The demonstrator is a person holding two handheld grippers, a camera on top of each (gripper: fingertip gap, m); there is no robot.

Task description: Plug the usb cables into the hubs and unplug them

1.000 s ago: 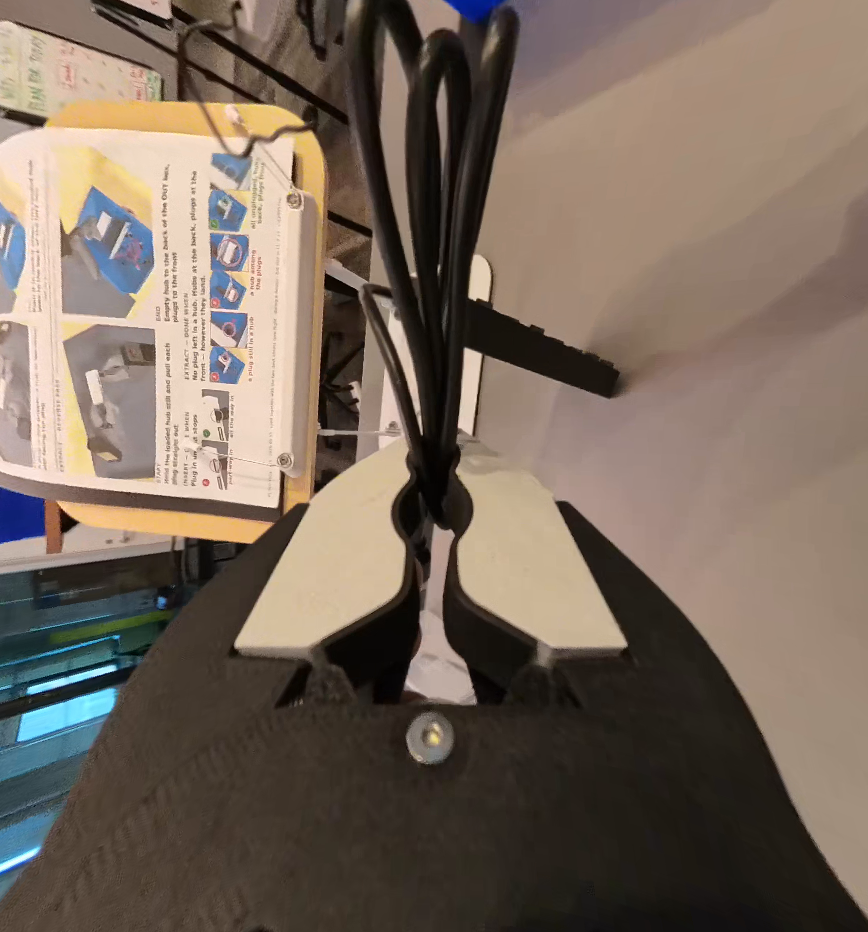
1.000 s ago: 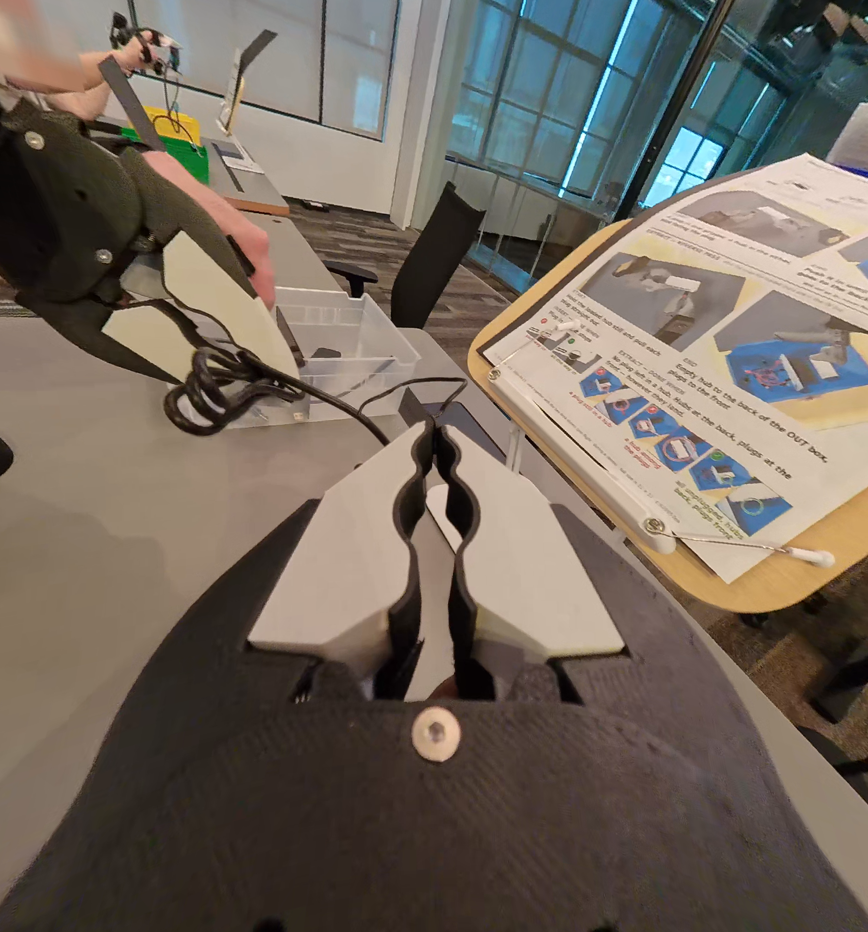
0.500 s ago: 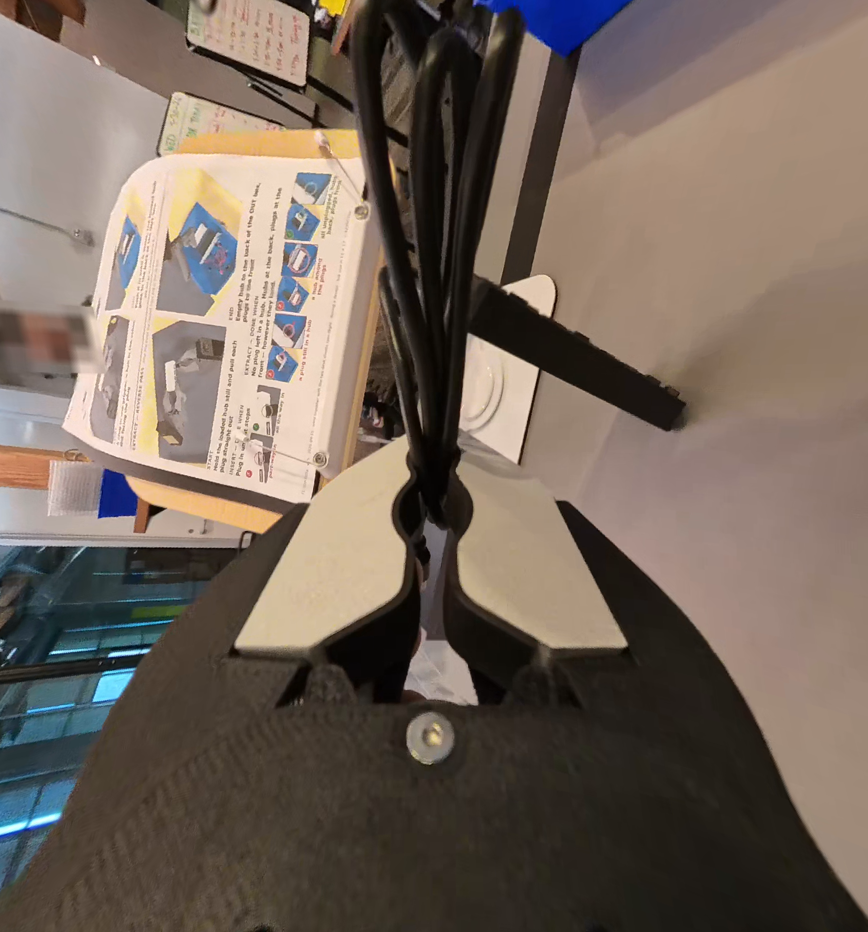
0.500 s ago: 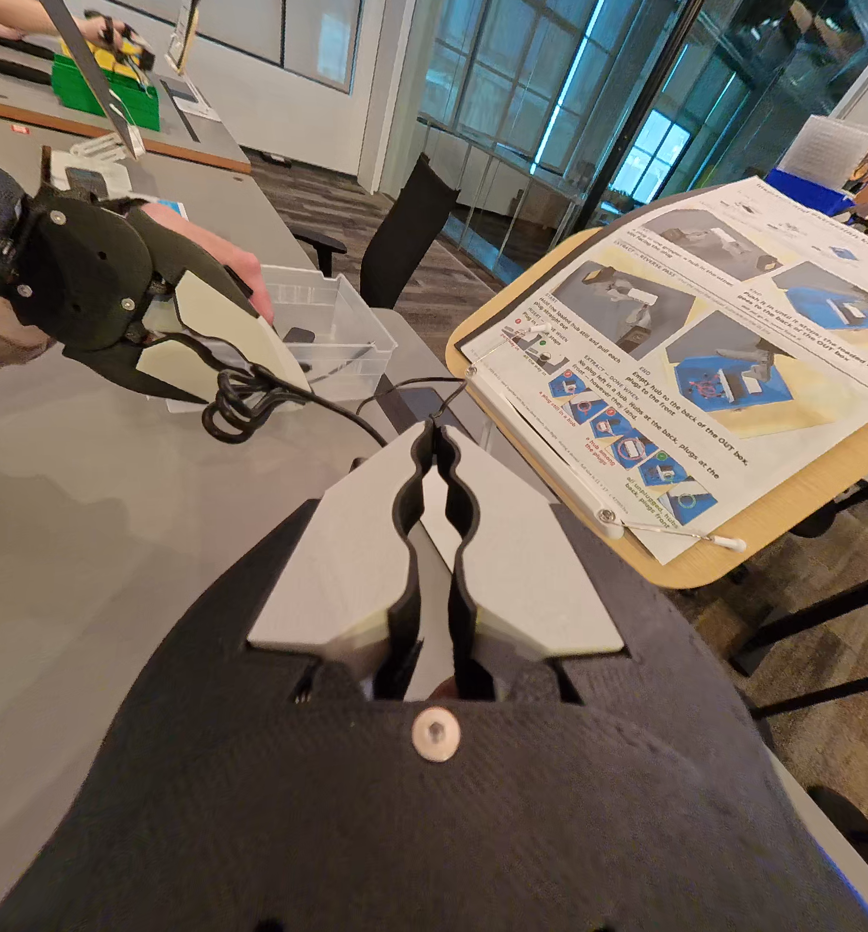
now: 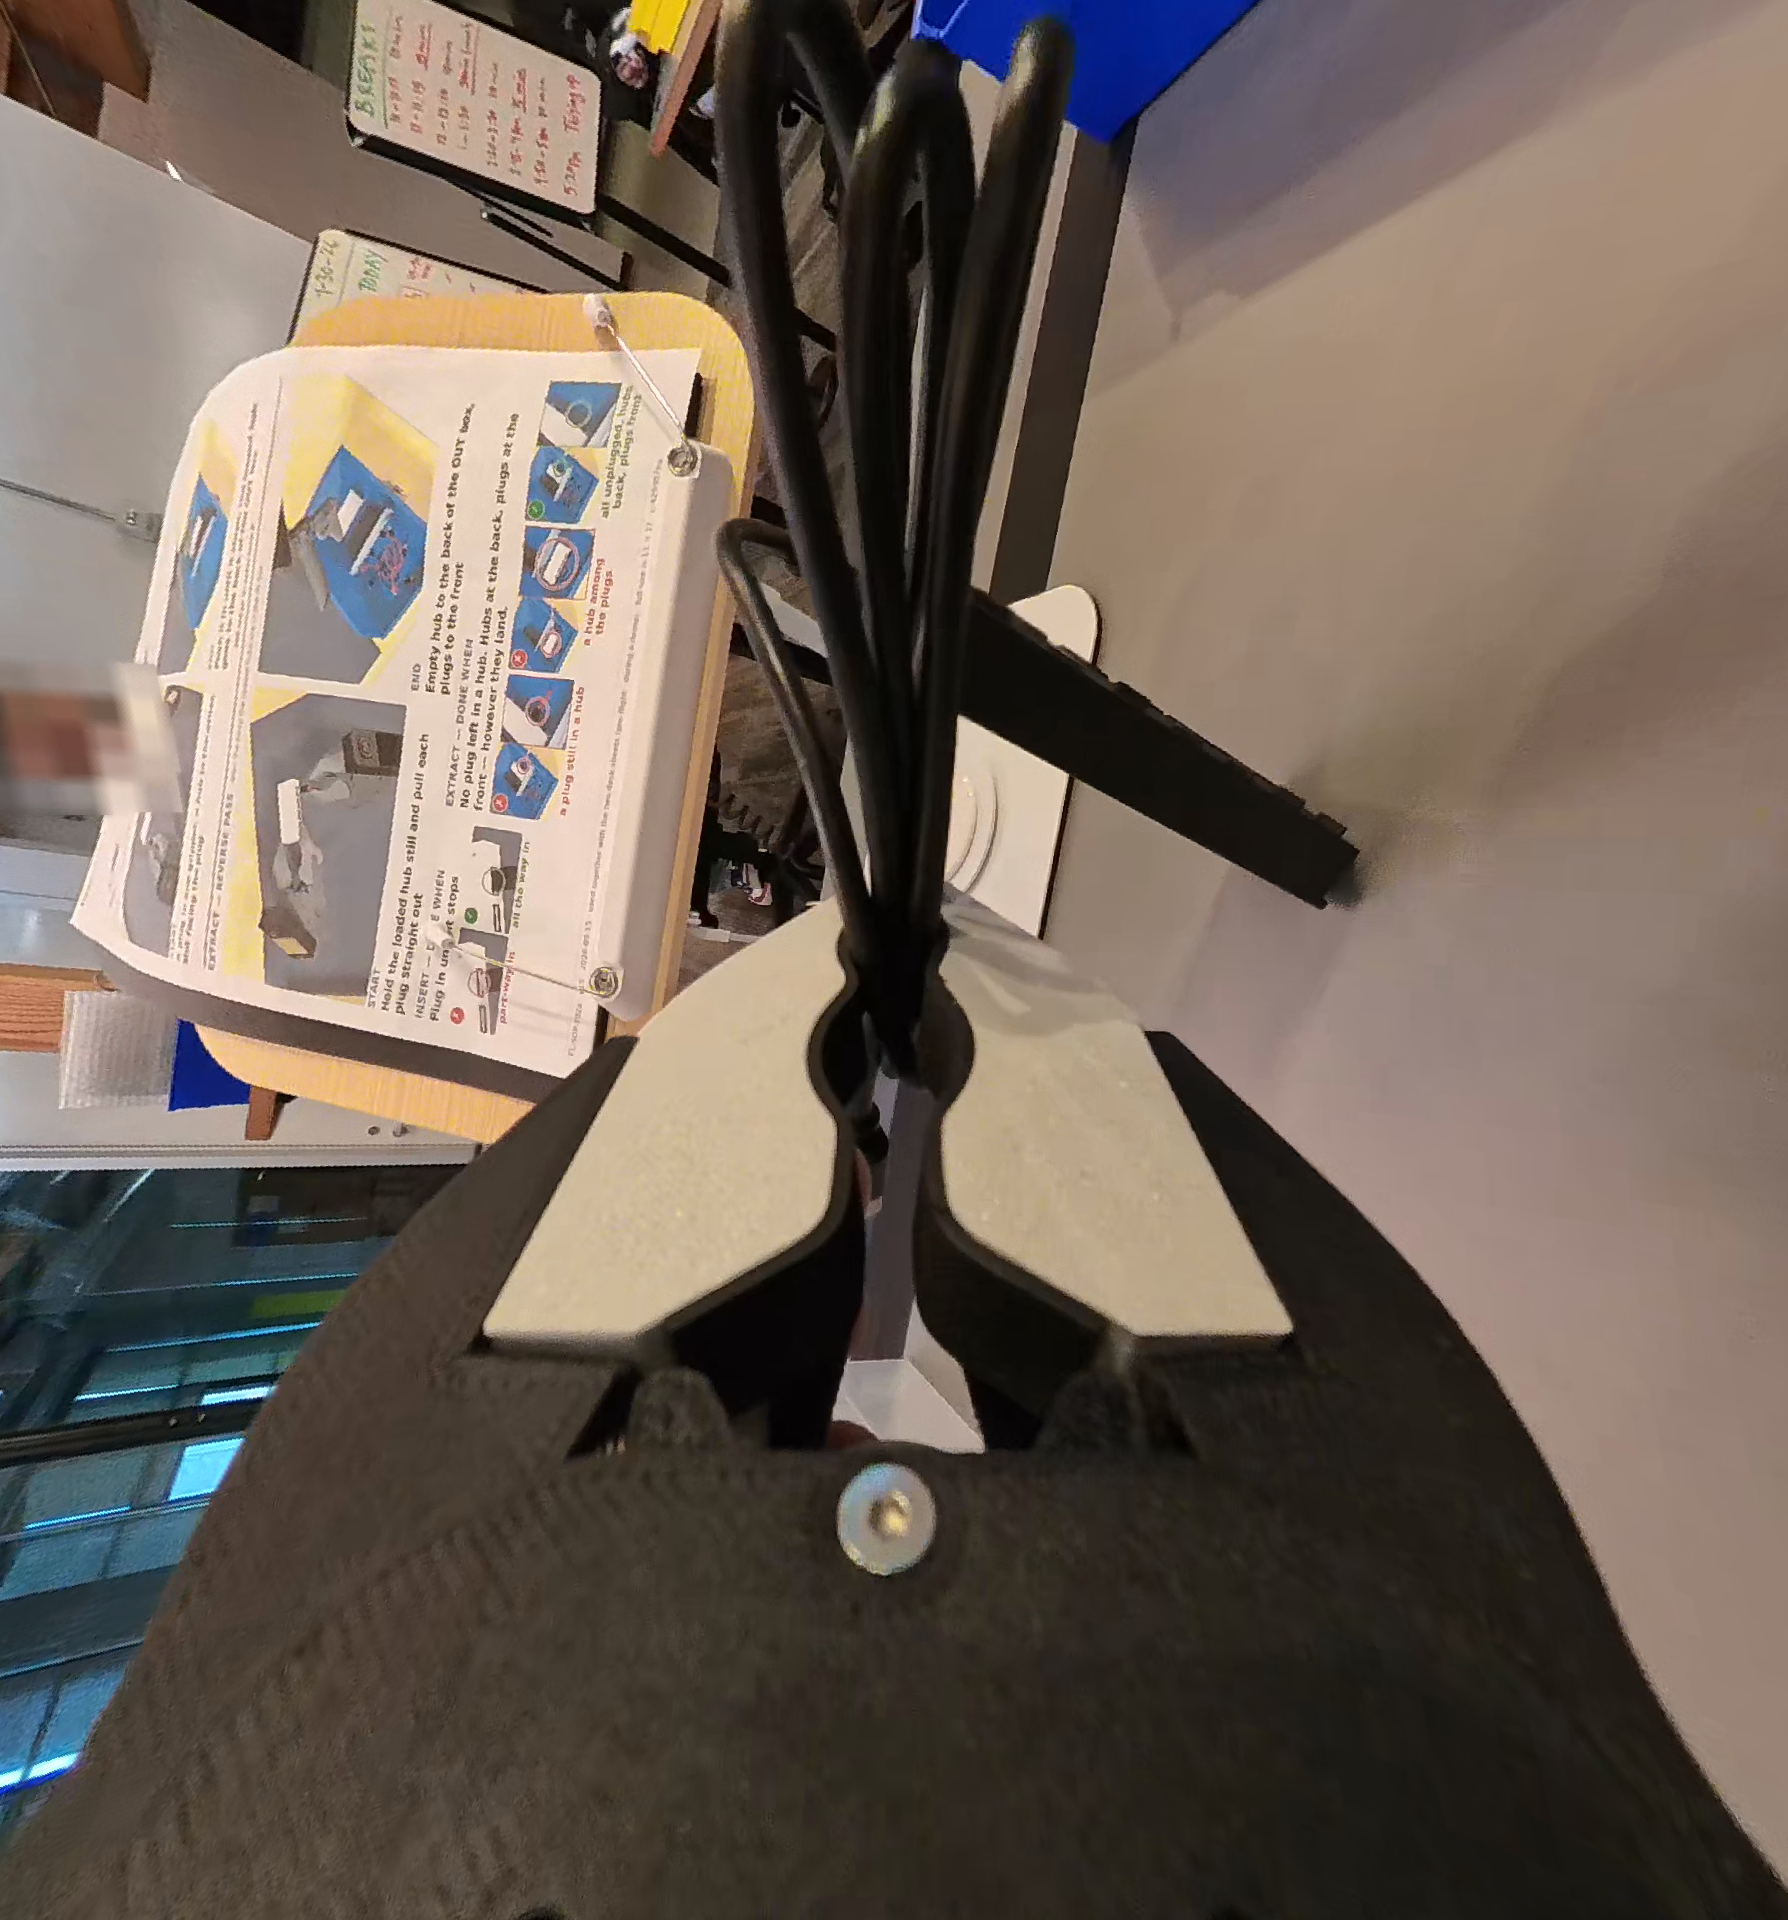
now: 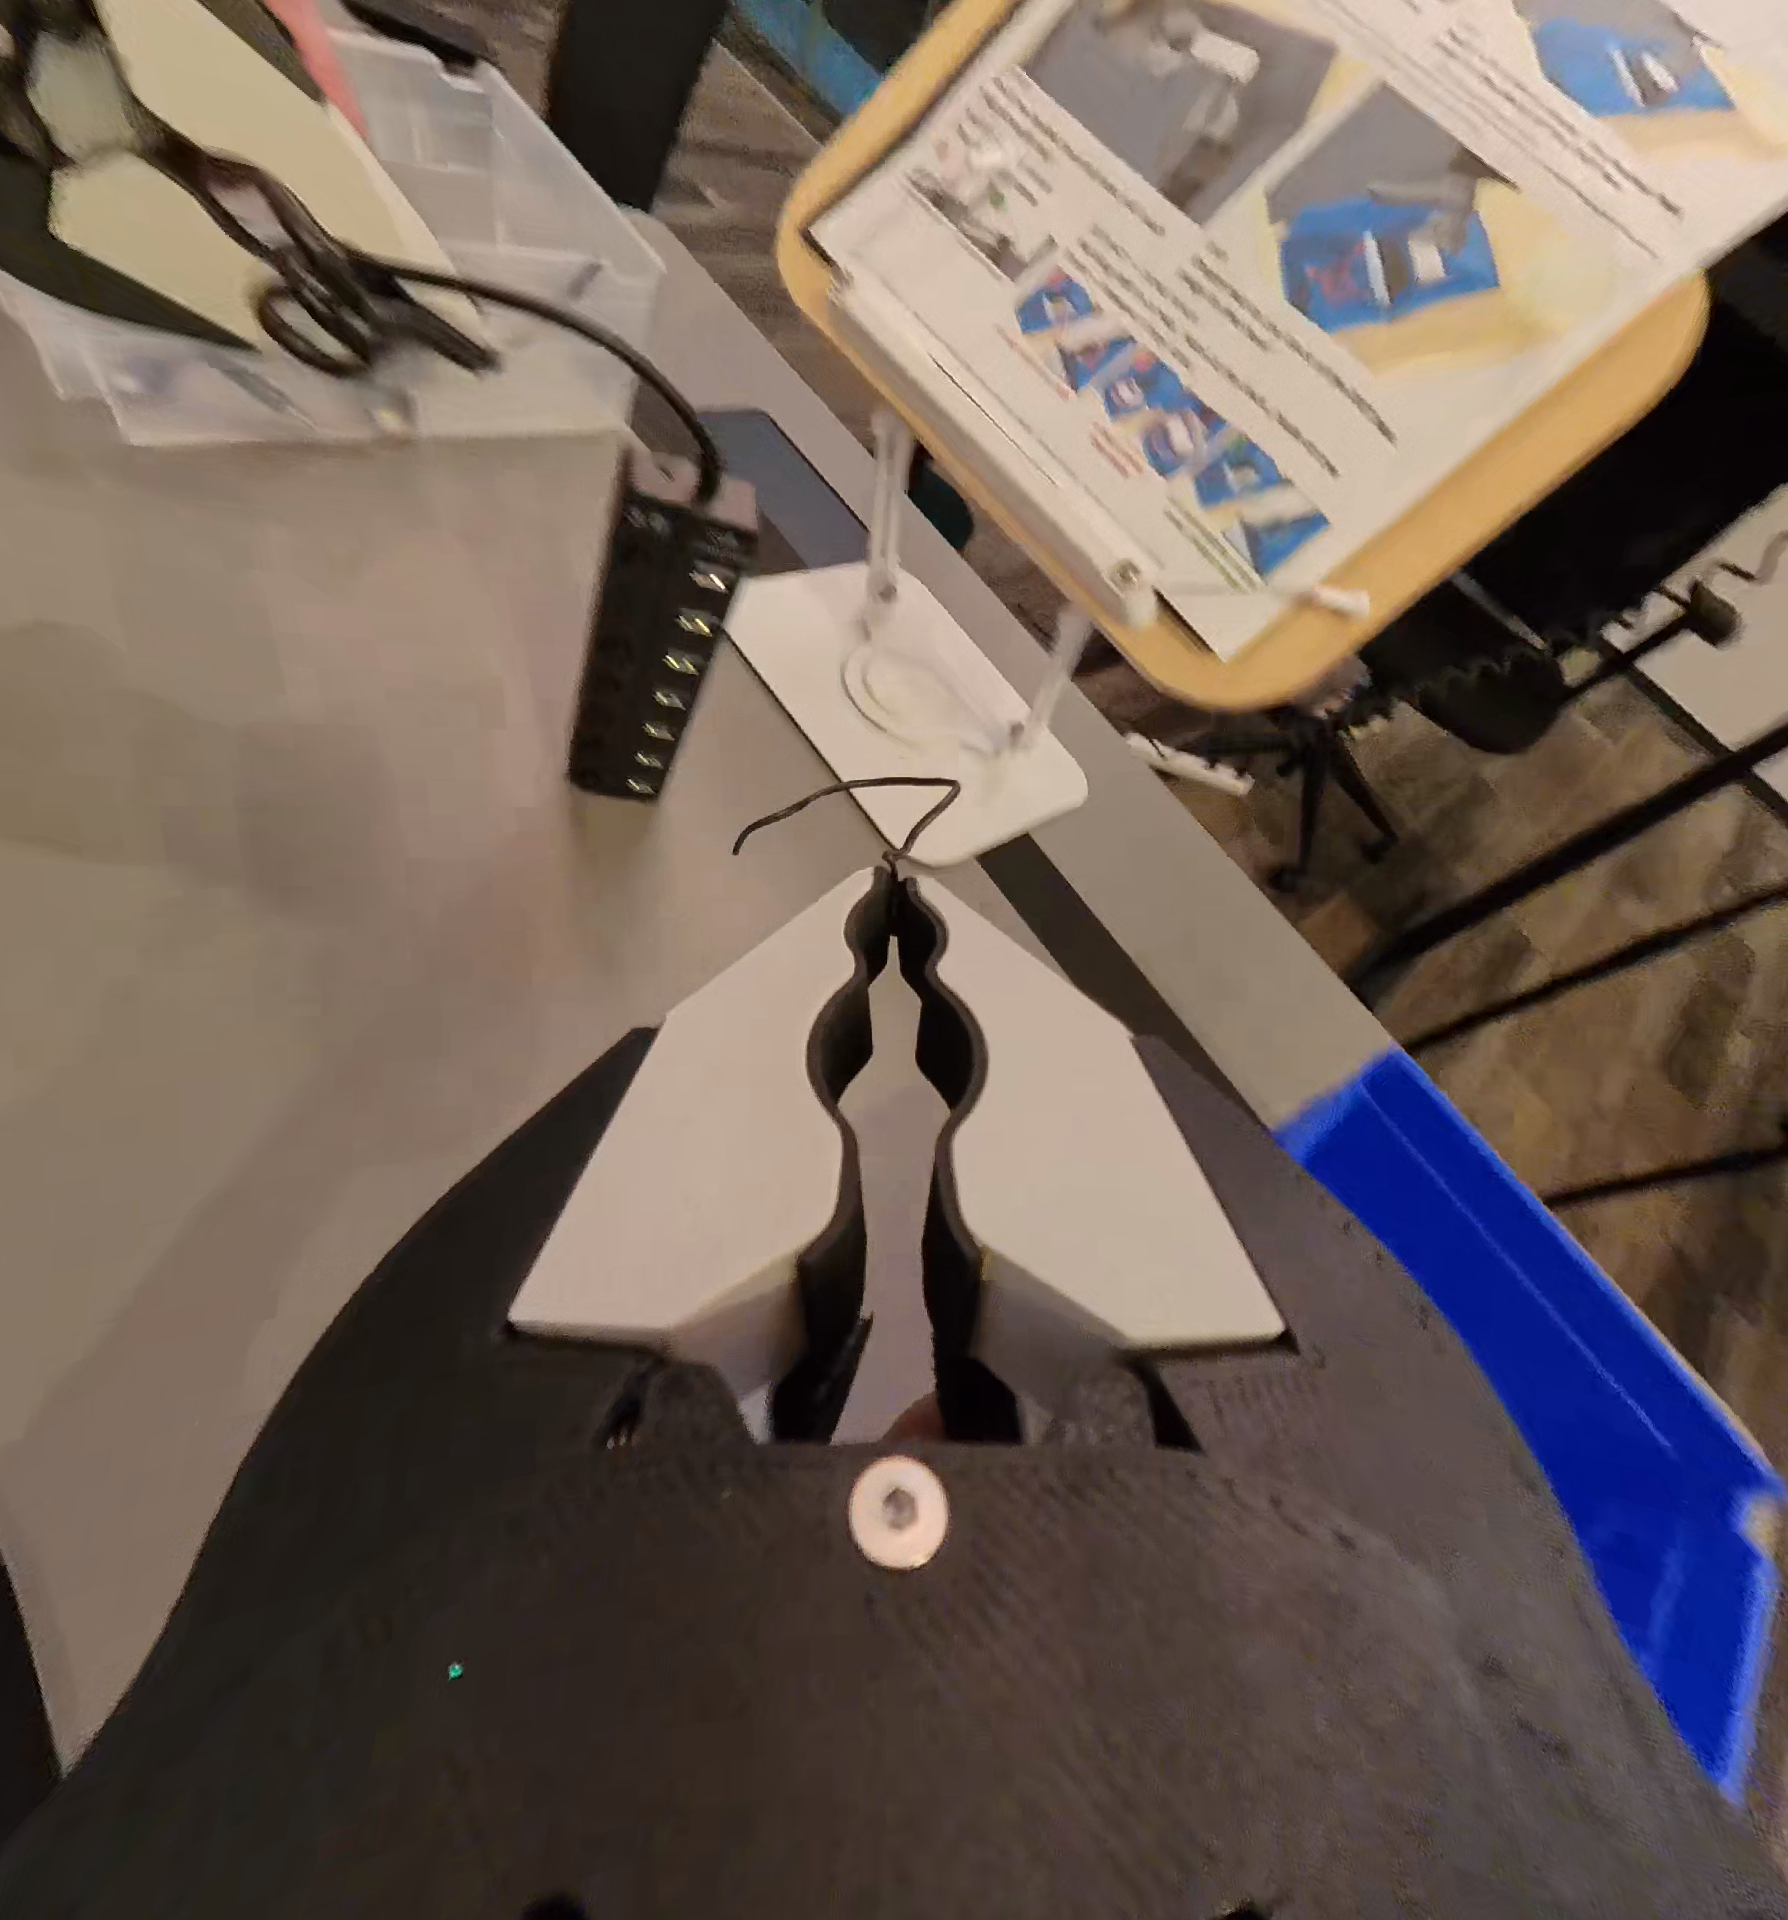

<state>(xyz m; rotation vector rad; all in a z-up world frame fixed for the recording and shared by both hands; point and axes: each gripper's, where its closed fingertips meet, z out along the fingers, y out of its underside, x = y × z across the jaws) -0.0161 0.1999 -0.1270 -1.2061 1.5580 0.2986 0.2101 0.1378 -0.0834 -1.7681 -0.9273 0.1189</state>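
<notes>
left wrist view: left gripper (image 5: 895, 997) clamped on a coiled black cable (image 5: 900, 520); hub (image 5: 1150, 748) lies far right on the table. right wrist view: right gripper (image 6: 895, 883) closed, pinching a thin wire tie (image 6: 848, 805); hub (image 6: 666, 634) far left, long axis running near-to-far, nearer this gripper.

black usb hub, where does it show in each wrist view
Left wrist view: black usb hub right of centre, lying across the grey table behind the looped cable.
Right wrist view: usb hub upper centre-left on the table.
Shared landmark: the white stand base beside it.
</notes>
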